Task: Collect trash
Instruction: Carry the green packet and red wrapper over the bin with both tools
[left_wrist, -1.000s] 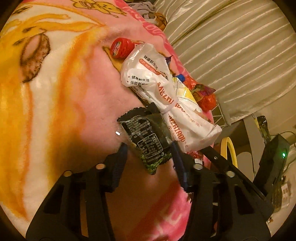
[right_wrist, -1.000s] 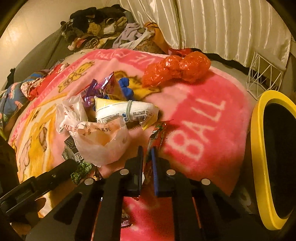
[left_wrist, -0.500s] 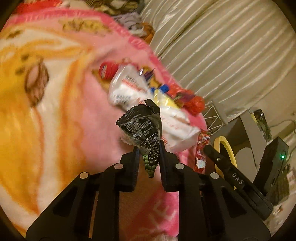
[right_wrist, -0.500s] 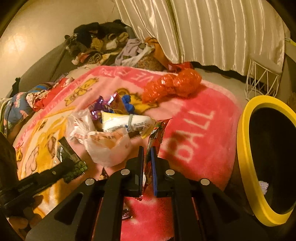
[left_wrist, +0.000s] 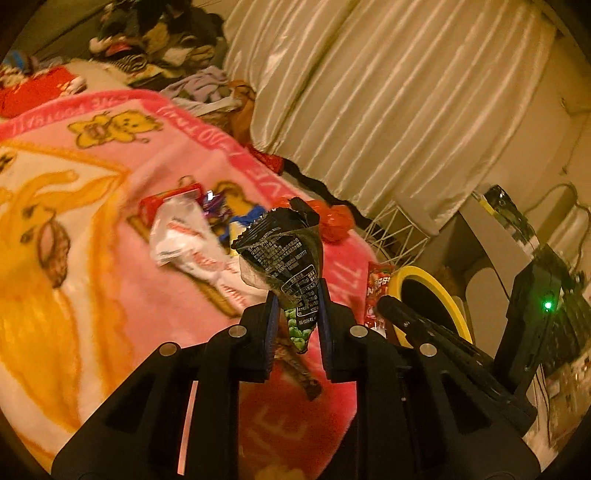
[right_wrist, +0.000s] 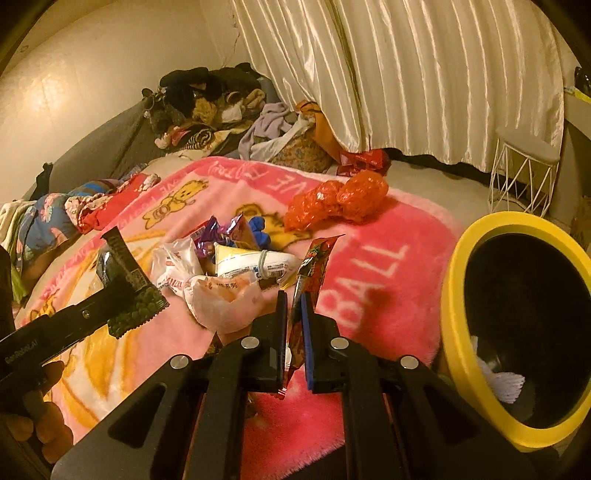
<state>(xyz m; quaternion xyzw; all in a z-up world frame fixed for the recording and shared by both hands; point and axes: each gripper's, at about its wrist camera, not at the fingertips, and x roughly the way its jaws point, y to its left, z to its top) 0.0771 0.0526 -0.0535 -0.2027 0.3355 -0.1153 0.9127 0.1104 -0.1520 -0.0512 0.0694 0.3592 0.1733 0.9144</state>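
Note:
My left gripper (left_wrist: 295, 306) is shut on a black snack packet with green peas printed on it (left_wrist: 284, 254), held up above the pink blanket (left_wrist: 110, 258); it also shows in the right wrist view (right_wrist: 129, 291). My right gripper (right_wrist: 293, 317) is shut on a thin red snack wrapper (right_wrist: 314, 266), lifted off the blanket; it also shows in the left wrist view (left_wrist: 376, 291). A yellow-rimmed black bin (right_wrist: 517, 314) stands right of the blanket. A pile of wrappers (right_wrist: 229, 273) lies on the blanket.
A crumpled red plastic bag (right_wrist: 340, 203) lies on the blanket's far edge. A white wire stool (right_wrist: 524, 177) stands by the curtain. Clothes (right_wrist: 207, 107) are heaped at the back. A black device with a green light (left_wrist: 543, 314) stands at the right.
My left gripper shut on the black pea packet and lifted it off the blanket. My right gripper rose with the red wrapper, and more of the bin came into view.

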